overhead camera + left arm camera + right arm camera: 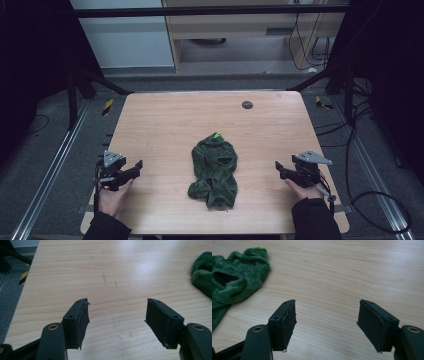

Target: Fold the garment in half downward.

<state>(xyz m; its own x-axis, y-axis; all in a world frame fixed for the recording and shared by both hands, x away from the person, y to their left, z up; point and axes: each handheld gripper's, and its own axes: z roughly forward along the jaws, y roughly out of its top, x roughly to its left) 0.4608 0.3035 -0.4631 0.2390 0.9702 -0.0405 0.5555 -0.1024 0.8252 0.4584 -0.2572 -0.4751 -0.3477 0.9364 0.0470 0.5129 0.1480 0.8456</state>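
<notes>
1. A crumpled green garment (214,170) is lying in the middle of the wooden counter (165,125), toward its near edge.
2. The left gripper (134,169) is hovering well to the garment's left, its jaws standing spread with only bare wood between them.
3. The right gripper (280,170) is sitting well to the garment's right, jaws likewise spread and holding nothing.

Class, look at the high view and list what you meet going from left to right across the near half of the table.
Left gripper → green cloth garment → right gripper, all over the wooden table.
</notes>
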